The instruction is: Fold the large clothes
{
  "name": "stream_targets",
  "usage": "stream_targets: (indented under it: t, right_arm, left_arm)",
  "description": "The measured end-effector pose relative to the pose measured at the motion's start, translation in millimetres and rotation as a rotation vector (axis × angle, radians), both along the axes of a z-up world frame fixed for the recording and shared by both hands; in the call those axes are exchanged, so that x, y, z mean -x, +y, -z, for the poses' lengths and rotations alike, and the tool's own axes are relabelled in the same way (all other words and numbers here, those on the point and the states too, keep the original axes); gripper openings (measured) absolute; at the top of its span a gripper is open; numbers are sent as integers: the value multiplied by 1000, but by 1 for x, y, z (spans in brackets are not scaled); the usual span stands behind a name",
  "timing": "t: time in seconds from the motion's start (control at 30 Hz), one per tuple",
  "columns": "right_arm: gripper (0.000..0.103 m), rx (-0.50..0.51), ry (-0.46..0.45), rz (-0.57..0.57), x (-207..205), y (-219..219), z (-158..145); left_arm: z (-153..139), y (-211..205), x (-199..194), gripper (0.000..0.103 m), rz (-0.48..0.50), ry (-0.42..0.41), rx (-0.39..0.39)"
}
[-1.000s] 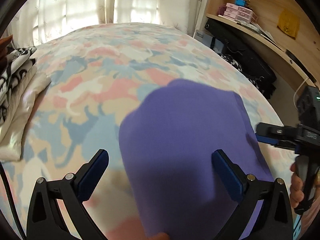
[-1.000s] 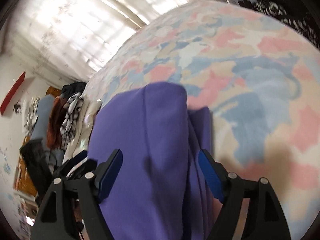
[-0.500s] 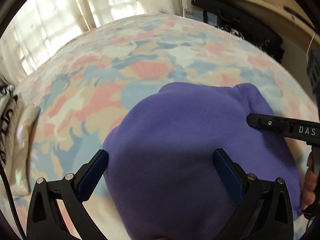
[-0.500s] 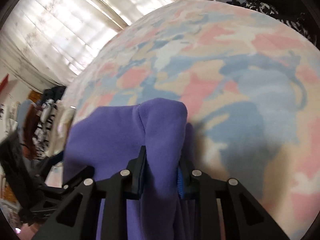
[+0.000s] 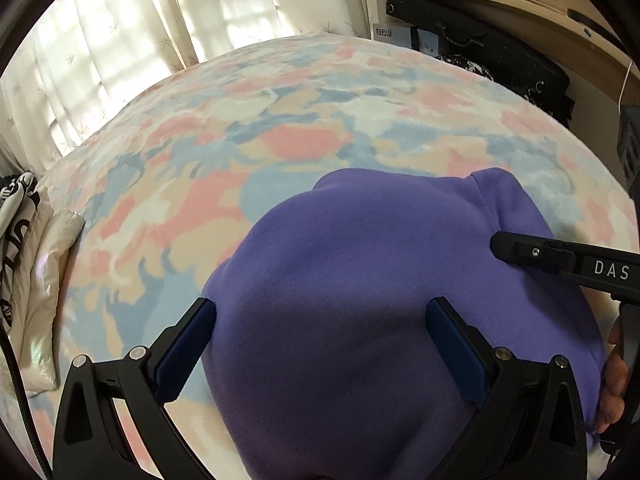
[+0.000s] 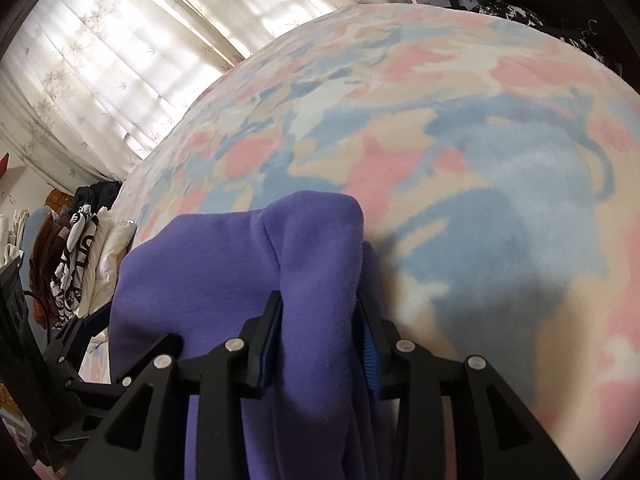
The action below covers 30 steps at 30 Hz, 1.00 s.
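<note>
The right gripper (image 6: 318, 330) is pinching the purple top (image 5: 360, 300) on the bed (image 5: 280, 128); the left gripper (image 5: 320, 344) is gaping wide over it, likely needing to grab next.

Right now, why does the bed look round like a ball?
Left wrist view: the fisheye lens bends the flat patterned blanket into a dome; bright curtains glare. Right wrist view: same bulge, with a soft shadow beside the purple garment.

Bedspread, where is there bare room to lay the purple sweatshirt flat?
The bedspread is bare from the purple sweatshirt to the curtains. The clothes pile crowds its left edge; the right gripper pinches the sweatshirt's right side.
</note>
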State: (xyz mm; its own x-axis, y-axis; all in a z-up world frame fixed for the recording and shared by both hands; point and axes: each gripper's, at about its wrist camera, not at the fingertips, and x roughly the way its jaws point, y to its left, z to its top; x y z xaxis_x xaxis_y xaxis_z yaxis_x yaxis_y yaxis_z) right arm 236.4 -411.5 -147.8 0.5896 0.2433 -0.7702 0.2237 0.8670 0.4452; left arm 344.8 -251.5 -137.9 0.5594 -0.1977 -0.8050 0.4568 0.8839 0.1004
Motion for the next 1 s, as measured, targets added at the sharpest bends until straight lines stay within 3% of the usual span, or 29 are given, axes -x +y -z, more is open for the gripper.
stream_targets:
  t: [0.1, 0.2, 0.4, 0.53, 0.73, 1.0]
  right_arm:
    - [41, 3, 28, -9, -3, -1, -6]
    - [58, 78, 68, -19, -4, 4, -20]
    - [61, 22, 115, -23, 13, 0, -44]
    - [91, 9, 117, -44, 32, 1, -65]
    - [99, -22, 95, -93, 61, 5, -93]
    - [101, -54, 119, -133, 82, 12, -90]
  left_arm:
    - [-6, 8, 0, 102, 8, 14, 38]
    - [-14, 15, 0, 102, -3, 48, 65]
    - [-40, 26, 15, 102, 8, 106, 106]
    - [-62, 35, 38, 102, 29, 115, 131]
    - [-73, 65, 60, 102, -2, 251, 245]
    - [-61, 100, 85, 102, -63, 316, 340]
